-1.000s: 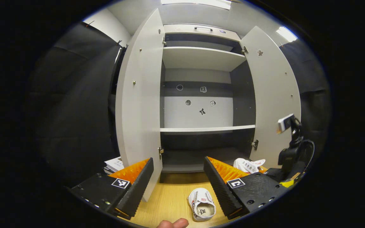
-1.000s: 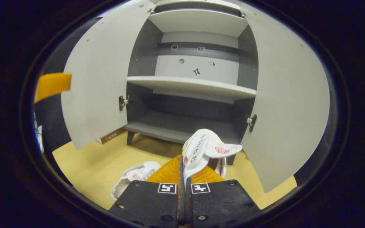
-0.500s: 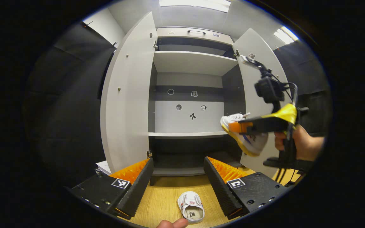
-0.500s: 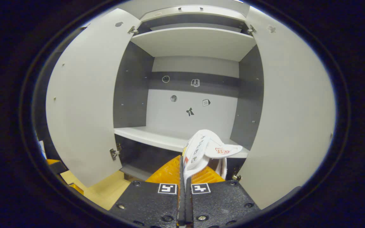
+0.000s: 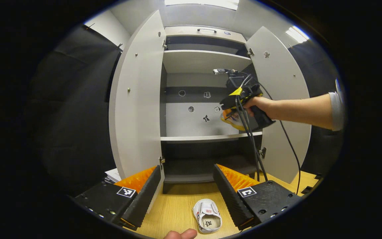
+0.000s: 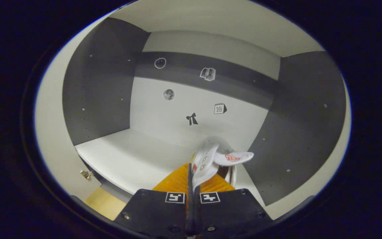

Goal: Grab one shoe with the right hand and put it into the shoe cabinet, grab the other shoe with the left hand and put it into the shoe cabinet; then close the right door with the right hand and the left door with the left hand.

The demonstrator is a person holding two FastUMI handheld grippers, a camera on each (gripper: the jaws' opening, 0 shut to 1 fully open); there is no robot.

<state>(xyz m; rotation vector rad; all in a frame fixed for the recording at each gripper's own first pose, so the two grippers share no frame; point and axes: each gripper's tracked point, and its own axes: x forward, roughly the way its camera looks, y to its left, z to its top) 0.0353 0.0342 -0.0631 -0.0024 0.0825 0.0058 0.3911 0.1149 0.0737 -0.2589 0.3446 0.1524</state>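
The left door [image 5: 136,99] stands wide open, and beside it on the wooden floor [image 5: 174,212] the second shoe [image 5: 207,220] lies just in front of the cabinet [image 5: 204,61], between the spread fingers of the left gripper [image 5: 187,192], which is released and holds nothing.

Further right, a hand [image 5: 260,106] carries the right gripper [image 6: 192,181] into the middle compartment. Its fingers are clenched on the first shoe [image 6: 211,159], pinching the upper so thinly that the 2 pads nearly meet. In the left gripper view this shoe [image 5: 232,119] hangs above the middle shelf [image 5: 191,137], toward its right side and not yet resting on it.

To place it well, I would lower the shoe until the sole meets the shelf board [image 6: 128,156] before letting go, since a drop from this pinch could tip it onto its side. Setting it toward the right wall [image 6: 303,126] seems wise, leaving the left part of the shelf for the second shoe. It should go deep enough that nothing overhangs the front edge, or the right door [image 5: 284,99] may catch it when closing.

As for contents: the top shelf, middle shelf and bottom compartment [image 5: 191,164] all look bare, apart from small stickers [image 6: 191,119] on the back wall.
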